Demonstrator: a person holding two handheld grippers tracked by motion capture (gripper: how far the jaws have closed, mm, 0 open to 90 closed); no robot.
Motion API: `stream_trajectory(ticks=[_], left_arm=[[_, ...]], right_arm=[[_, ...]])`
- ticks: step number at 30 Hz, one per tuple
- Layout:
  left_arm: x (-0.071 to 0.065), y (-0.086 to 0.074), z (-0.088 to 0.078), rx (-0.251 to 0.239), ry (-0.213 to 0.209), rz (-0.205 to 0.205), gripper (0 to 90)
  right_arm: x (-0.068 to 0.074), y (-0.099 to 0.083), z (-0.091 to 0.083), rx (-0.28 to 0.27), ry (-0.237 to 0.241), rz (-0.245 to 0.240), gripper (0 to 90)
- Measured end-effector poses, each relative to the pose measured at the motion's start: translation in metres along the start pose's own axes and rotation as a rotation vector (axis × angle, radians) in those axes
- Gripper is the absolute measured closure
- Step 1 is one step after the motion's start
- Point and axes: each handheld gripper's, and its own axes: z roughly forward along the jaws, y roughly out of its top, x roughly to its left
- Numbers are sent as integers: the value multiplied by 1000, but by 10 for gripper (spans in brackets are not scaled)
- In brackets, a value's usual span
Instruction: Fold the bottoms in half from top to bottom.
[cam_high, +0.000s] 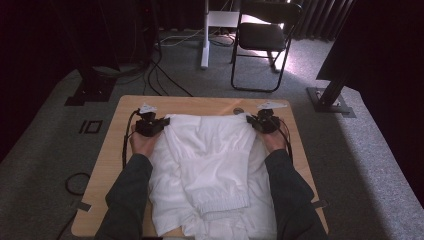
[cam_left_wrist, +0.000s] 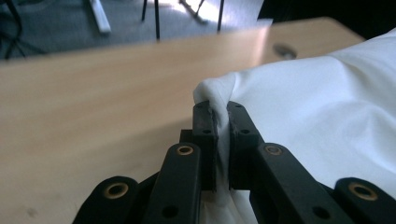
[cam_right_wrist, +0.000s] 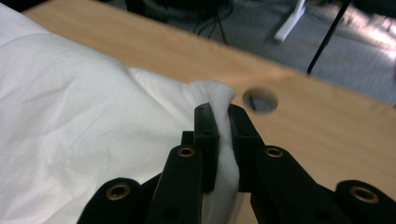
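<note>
A white garment (cam_high: 210, 165) lies folded on the wooden table (cam_high: 120, 135), its sleeves laid over the middle. My left gripper (cam_high: 150, 125) is shut on the garment's far left corner; in the left gripper view the black jaws pinch a fold of white cloth (cam_left_wrist: 219, 100). My right gripper (cam_high: 264, 122) is shut on the far right corner, and the right gripper view shows a bunched fold of cloth (cam_right_wrist: 217, 93) squeezed between its jaws. Both corners are held a little above the tabletop.
A round cable hole (cam_high: 238, 111) sits in the table near its far edge, close to the right gripper (cam_right_wrist: 219, 121). Behind the table stand a black folding chair (cam_high: 265, 35), a white stand leg (cam_high: 205, 45) and loose cables on grey carpet.
</note>
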Motion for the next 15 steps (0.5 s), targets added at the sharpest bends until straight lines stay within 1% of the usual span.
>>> stream_trajectory(ticks=[1,3,5,9,10,13,15], left_arm=[[-2,4,-4,-10,1,12,852],[-5,12,-10,-28,5,36,851],[-8,18,-16,-47,3,49,851],[-16,28,-28,-80,0,83,851],[-18,30,-31,-90,-2,94,851],[-22,33,-41,-118,-13,111,851],[-26,32,-49,-126,-20,125,852]], right_arm=[[1,3,-4,-17,-5,-10,845],[1,9,-11,-32,-12,-27,845],[1,15,-18,-49,-19,-37,844],[2,21,-34,-110,-28,-46,843],[2,21,-38,-120,-29,-50,843],[6,23,-51,-149,-34,-78,842],[9,23,-60,-167,-30,-89,842]])
